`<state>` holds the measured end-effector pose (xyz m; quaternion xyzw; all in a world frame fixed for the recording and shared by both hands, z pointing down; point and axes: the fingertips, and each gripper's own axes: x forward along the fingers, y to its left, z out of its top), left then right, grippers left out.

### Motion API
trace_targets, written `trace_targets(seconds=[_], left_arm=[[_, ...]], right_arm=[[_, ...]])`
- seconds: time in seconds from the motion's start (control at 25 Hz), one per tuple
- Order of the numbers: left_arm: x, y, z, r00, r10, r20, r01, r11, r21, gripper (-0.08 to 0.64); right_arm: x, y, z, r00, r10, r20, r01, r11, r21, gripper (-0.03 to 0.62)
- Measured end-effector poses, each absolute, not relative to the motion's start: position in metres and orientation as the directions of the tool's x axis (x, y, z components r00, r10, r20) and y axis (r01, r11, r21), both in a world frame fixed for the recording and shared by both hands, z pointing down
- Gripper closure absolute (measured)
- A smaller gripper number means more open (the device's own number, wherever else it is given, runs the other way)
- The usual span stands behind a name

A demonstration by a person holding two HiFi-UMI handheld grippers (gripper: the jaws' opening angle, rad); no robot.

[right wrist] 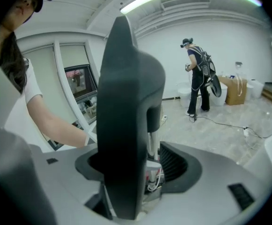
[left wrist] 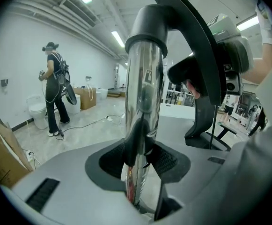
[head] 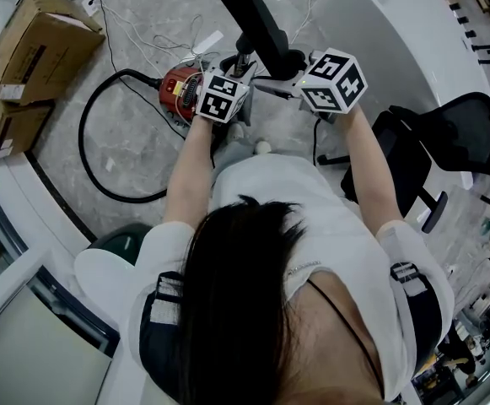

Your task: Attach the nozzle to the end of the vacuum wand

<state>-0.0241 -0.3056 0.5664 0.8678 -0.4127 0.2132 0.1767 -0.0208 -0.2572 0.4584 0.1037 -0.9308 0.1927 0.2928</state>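
Note:
The chrome vacuum wand (left wrist: 143,102) stands upright between the pads of my left gripper (left wrist: 138,159), which is shut on it. A black nozzle (head: 257,19) sits on the wand's top end, its collar (left wrist: 150,25) around the tube. In the right gripper view the nozzle (right wrist: 126,116) fills the space between the jaws of my right gripper (right wrist: 138,165). Those jaws stand open, with a gap between the right pad and the nozzle. In the head view my left gripper (head: 243,67) and right gripper (head: 291,76) meet at the wand in front of the person.
The red vacuum body (head: 180,89) sits on the floor with its black hose (head: 88,154) looping left. A cardboard box (head: 25,57) lies at far left, a black office chair (head: 447,133) at right. Another person (right wrist: 196,76) stands far off.

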Motion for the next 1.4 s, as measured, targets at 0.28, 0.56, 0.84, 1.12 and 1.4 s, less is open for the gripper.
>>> trace_targets(seconds=[0.28,0.56,0.84,1.12,1.4], left_arm=[[-0.023,-0.306,0.570,0.557,-0.633,0.538,-0.798,-0.587,0.137,0.409],[-0.026,-0.300,0.570,0.569,-0.618,0.542,-0.801,-0.567,0.192,0.367],[-0.032,-0.285,0.555,0.574,-0.661,0.483,-0.816,-0.513,0.267,0.354],[-0.047,-0.271,0.537,0.518,-0.738,0.433,-0.854,-0.418,0.309,0.354],[-0.050,-0.265,0.493,0.452,-0.830,0.327,-0.884,-0.367,0.290,0.356]], right_arm=[[-0.006,-0.277,0.432,-0.884,-0.237,0.402,-0.389,0.851,-0.354,0.272],[0.005,-0.283,0.412,-0.918,-0.288,0.272,-0.384,0.818,-0.429,0.255],[0.019,-0.290,0.381,-0.915,-0.375,0.149,-0.403,0.821,-0.404,0.253],[0.033,-0.280,0.370,-0.893,-0.444,0.072,-0.433,0.805,-0.405,0.250],[0.058,-0.272,0.357,-0.844,-0.536,0.017,-0.496,0.767,-0.408,0.252]])
